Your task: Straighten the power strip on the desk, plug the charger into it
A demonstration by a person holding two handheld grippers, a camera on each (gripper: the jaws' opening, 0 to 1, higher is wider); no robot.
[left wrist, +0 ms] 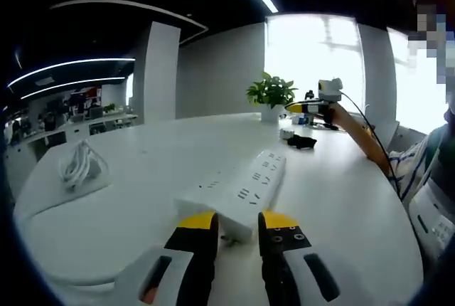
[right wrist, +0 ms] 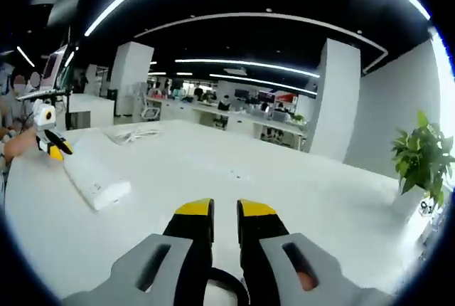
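While the left gripper (left wrist: 237, 224) reaches low over the white desk (left wrist: 135, 178), its yellow-tipped jaws stand apart around the near end of the white power strip (left wrist: 238, 188), which runs away ahead of them. Left of it lies a coiled white cable (left wrist: 78, 162); far ahead stand a potted plant (left wrist: 270, 94) and a small black object (left wrist: 301, 141). The right gripper (right wrist: 225, 213) hovers over bare desk with jaws narrowly parted, nothing between them, in a dim office with ceiling light strips (right wrist: 234, 78) and white pillars (right wrist: 334, 99).

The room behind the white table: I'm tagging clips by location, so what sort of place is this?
Probably an open-plan office: rows of desks with monitors in the background, linear ceiling lights, and a potted plant on the white table.
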